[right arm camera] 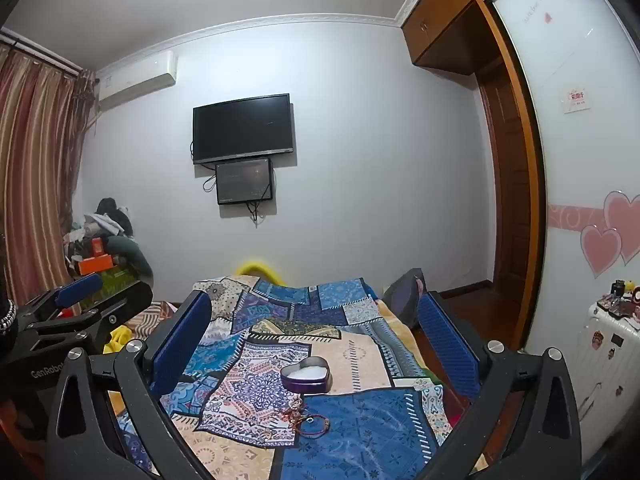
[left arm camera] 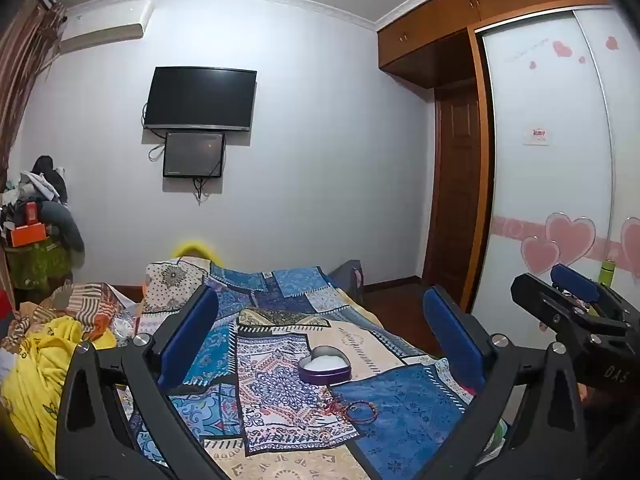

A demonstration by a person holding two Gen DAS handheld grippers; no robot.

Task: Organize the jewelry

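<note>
So I'm holding both claws up over the bed [left arm camera: 280,344], kind of sizing things up. My left claw [left arm camera: 324,336] is spread wide apart with nothing in it, and my right claw [right arm camera: 316,340] is spread wide and empty too. I'm keeping them open like that because nothing's picked yet and the stuff I'm after is thin and lying flat, so I'm guessing I'll want room to come down around it.

The heart-shaped tin [left arm camera: 325,365] is sitting open on the patchwork blanket [left arm camera: 400,412], white lining facing up, no lid on it that I can see. My read is that's where everything's going, which is why it's parked right in the middle between both claws. The jewelry is just in front of it, nearer me: a red bracelet [right arm camera: 315,425] lying flat, touching a little tangle of reddish cord pieces [right arm camera: 294,406] beside it. Can't tell how many separate pieces are in that tangle, too small.

Nothing's in the tin so far from what I'm seeing, so I'm judging this as the very start. The bracelet looks like the easy first grab since it's a clean loop. The tangle's gonna be fiddly, and the soft blanket is probably going to bunch under the claw tips.
</note>
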